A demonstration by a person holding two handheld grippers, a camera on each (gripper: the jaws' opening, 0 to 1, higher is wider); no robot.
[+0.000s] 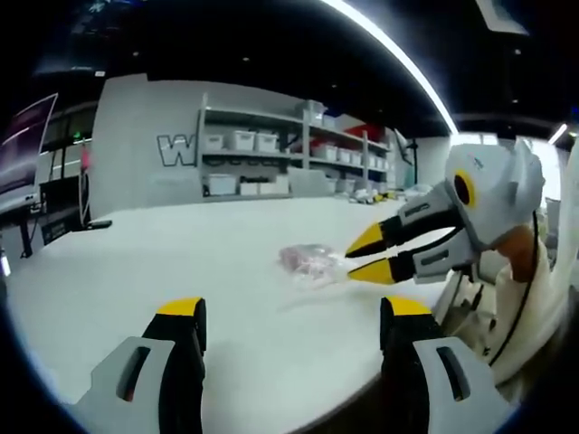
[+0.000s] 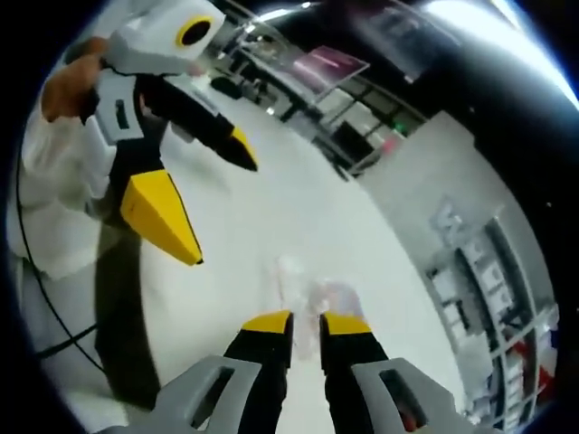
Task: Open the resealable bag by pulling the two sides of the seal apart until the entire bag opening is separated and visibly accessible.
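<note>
A clear resealable bag (image 1: 308,262) with pinkish contents lies on the white table (image 1: 181,253). My left gripper (image 1: 294,307) is held wide open, back from the bag, with nothing between its fingers. My right gripper (image 1: 351,260) comes in from the right, its yellow tips a narrow gap apart right at the bag's near edge. In the right gripper view the bag (image 2: 318,294) lies just past my right gripper (image 2: 308,324), and its edge reaches toward the gap. The left gripper (image 2: 204,185) hangs open at the upper left, held by a hand.
Shelves with white bins (image 1: 244,145) line the far wall beyond the table. A person in a white sleeve (image 2: 54,208) stands at the table's near edge. A dark cable (image 2: 45,298) hangs by the sleeve.
</note>
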